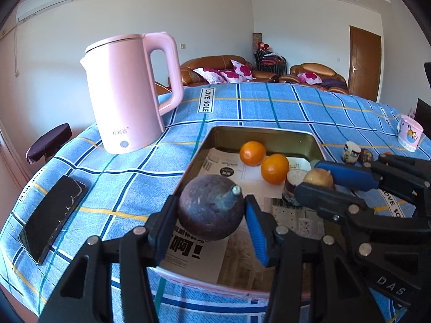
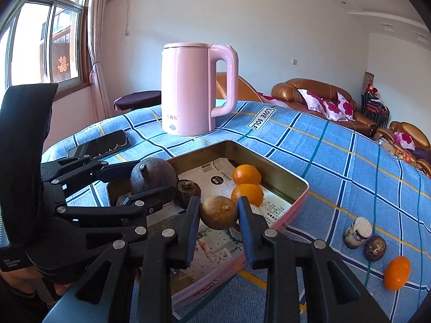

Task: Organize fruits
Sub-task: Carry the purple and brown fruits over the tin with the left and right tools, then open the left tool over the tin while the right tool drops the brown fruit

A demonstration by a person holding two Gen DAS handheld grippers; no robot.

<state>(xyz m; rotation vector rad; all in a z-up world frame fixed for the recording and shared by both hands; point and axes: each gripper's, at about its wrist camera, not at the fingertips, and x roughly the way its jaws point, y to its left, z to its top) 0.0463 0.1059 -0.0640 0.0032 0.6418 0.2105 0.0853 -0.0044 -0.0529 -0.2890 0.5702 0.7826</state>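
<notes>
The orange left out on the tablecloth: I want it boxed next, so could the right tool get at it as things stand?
Probably not yet. The orange lies in the open, nothing over it, but the right tool is shut on a brownish-yellow fruit above the tin box.

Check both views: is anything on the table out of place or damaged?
Yes. An orange and two brown fruits lie on the cloth, outside the tin. The phone looks cracked.
</notes>
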